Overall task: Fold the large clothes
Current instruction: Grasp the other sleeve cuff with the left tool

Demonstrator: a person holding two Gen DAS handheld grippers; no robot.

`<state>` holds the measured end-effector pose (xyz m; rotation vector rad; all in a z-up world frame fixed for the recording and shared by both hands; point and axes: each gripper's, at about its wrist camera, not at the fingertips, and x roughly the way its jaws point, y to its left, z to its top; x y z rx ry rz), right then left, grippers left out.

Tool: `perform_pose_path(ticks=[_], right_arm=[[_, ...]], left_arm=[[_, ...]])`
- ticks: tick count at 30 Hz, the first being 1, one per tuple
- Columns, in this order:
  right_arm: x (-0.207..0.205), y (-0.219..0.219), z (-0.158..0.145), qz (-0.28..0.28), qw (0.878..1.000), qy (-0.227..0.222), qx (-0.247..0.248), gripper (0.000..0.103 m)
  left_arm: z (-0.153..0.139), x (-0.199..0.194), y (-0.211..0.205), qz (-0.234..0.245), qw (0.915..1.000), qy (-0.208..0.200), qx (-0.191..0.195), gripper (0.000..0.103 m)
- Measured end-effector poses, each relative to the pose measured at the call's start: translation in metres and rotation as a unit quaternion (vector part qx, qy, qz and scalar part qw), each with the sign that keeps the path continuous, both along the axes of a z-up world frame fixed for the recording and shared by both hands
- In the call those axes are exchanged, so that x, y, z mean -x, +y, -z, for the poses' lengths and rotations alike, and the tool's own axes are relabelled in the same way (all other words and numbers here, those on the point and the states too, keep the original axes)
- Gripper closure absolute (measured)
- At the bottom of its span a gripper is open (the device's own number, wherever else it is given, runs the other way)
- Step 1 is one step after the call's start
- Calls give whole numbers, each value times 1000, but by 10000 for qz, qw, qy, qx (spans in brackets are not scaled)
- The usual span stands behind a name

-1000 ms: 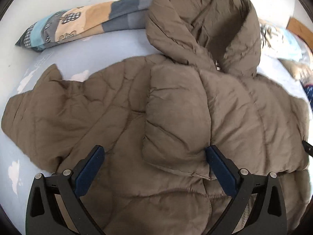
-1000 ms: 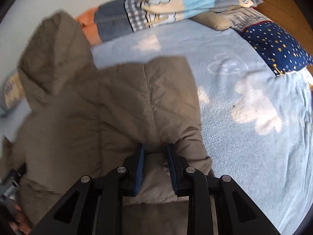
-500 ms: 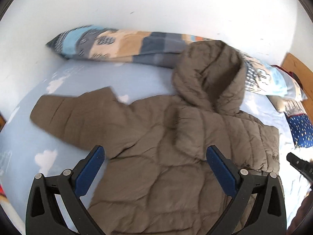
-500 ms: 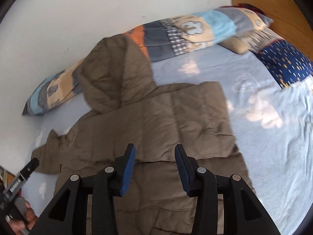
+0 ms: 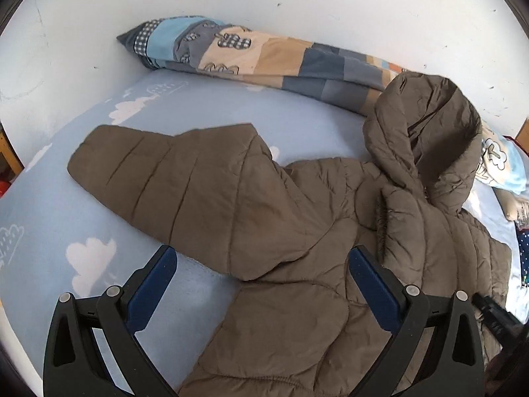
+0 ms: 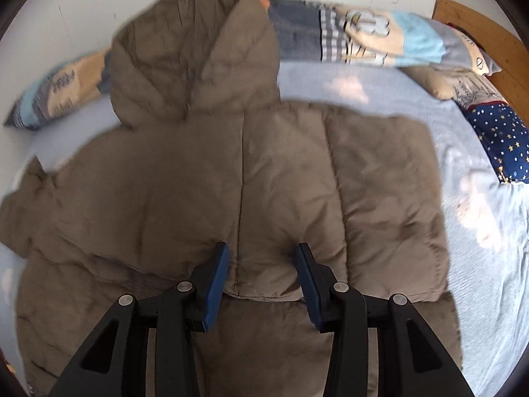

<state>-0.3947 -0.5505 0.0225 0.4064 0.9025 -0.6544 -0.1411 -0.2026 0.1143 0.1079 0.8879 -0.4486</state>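
Your right gripper (image 6: 263,273) is now standing with its jaws parted and gripping nothing; a second ago those blue pads were pinched on the cuff end of the sleeve, so you are letting go, and the right sleeve (image 6: 380,205) is lying folded across the front of the brown puffer jacket (image 6: 165,198) with its cuff edge just ahead of and between your fingertips. That is reading as one fold done on this side. The right view is blurring, so exact contact between pads and fabric is hard to tell. Your left gripper (image 5: 263,273) is hanging spread wide and empty, as it was in both earlier views, but the scene ahead of it is shifting: you are swinging it leftward, and the unfolded left sleeve (image 5: 172,178), earlier off to the left edge, is now stretching out ahead and to the left of the fingers, flat on the light blue cloud-print sheet (image 5: 82,264). Its underarm corner is sitting just beyond the midpoint between the jaws; the cuff end is lying farther out to the left, apart from the left finger. Judging by this, the left sleeve is the next piece to bring in. Farther ahead and to the right, the hood (image 5: 426,135) is propping against the long patchwork pillow (image 5: 264,56) along the white wall (image 5: 297,6).
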Motion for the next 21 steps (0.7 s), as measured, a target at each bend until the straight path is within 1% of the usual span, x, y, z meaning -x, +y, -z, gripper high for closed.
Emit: perform_pose_path(ticks=[2,5,7,10,14,16,18,19,21], right_arm=[[-2,1,2,-23,9999,89,67,57],[0,-1,0,2,9999,101,-15,57],[3,0,-8,68,10000,-1,-67,57],[7,10,-30,-9,9992,-410,35,57],[-1,33,-41,-356,9970,-667,185,57],[-10,40,-35,-574,9968,-548,54,57],[-15,45,-24,-638,9971,-382,-138,57],[-15,46,-22,-667,9969,-376,-181,57],[-16,51,-23,-747,9963,-379,-189,57]], left_arm=[[5,-5,-1,25,10000,83,-37,0],[5,-14,4,-24,9999,100,-19,0],[1,-21,12,-88,9999,106,65,0],[-2,-37,32,-238,9995,144,163,0],[0,-66,68,-602,9976,238,243,0],[2,-86,91,-884,9949,350,335,0],[6,-102,111,-1129,9918,449,393,0],[9,-115,128,-1340,9884,548,454,0],[16,-133,150,-1538,9838,729,561,0]])
